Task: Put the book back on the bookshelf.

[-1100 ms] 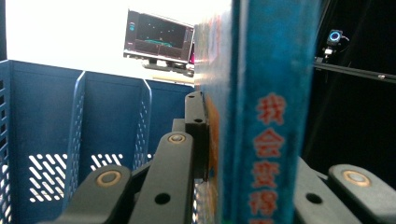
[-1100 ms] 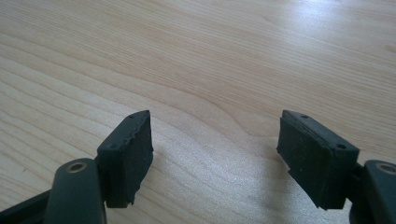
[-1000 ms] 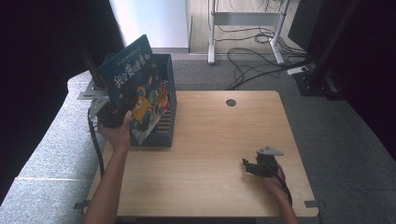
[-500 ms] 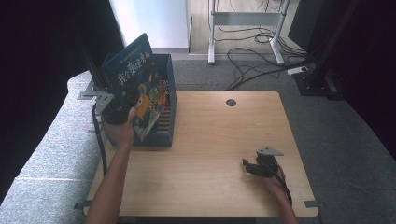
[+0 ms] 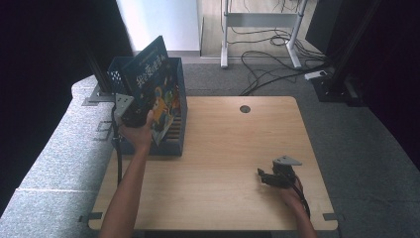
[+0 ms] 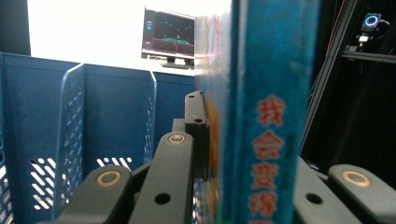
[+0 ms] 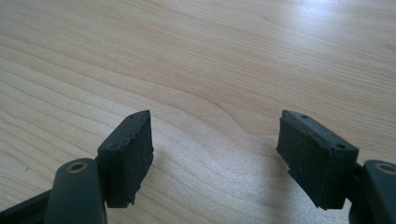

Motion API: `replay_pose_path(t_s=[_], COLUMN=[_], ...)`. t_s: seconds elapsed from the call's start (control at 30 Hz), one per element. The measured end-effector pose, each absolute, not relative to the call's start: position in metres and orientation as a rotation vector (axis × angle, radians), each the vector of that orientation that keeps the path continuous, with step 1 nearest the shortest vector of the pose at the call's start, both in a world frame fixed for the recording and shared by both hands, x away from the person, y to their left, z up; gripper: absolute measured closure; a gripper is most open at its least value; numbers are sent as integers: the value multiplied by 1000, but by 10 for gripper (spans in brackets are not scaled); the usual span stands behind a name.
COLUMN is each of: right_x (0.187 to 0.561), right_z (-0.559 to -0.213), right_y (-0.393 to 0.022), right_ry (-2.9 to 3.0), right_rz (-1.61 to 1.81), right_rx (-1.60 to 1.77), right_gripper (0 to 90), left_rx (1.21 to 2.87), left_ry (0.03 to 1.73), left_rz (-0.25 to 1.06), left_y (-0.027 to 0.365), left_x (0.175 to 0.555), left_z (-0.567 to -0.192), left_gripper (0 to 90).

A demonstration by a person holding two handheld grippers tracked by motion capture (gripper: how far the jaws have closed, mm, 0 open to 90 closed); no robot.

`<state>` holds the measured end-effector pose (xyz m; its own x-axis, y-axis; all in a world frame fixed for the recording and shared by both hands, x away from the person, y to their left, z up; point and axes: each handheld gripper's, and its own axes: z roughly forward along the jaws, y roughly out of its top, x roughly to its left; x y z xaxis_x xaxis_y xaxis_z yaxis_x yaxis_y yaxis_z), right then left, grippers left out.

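A blue picture book [image 5: 153, 82] with cartoon figures and pale characters on its cover stands tilted in the dark blue file rack [image 5: 176, 136] at the table's left edge. My left gripper [image 5: 136, 116] is shut on the book's lower near part. In the left gripper view the book's spine [image 6: 268, 116] runs upright between the jaws, with the rack's perforated dividers [image 6: 70, 140] to its left. My right gripper [image 5: 265, 177] rests low over the table near the front right, open. Its pads [image 7: 130, 149] have only bare wood between them.
The wooden table [image 5: 228, 144] has a round cable hole [image 5: 244, 108] near its far edge. Grey padded panels [image 5: 64, 148] lie to the left of the table. A white desk frame and cables [image 5: 262, 54] stand on the floor beyond.
My left gripper has carried the book down and toward the near side, so it sits lower in the rack. The right gripper has kept still.
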<state>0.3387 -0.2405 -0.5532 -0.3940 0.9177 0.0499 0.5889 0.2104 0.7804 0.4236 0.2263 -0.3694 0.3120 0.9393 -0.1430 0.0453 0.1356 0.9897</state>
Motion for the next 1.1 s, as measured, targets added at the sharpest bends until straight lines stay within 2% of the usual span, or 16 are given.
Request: replay_pose_path(t_s=[1.1], right_x=[339], right_z=[-554], right_y=[-241], right_ry=[2069], right_rz=[1027], right_rx=[1399], right_gripper=[270], left_rx=[1266], left_ry=[1102], left_rz=[882], left_y=[221], left_x=[449], left_z=[-381], left_gripper=[824])
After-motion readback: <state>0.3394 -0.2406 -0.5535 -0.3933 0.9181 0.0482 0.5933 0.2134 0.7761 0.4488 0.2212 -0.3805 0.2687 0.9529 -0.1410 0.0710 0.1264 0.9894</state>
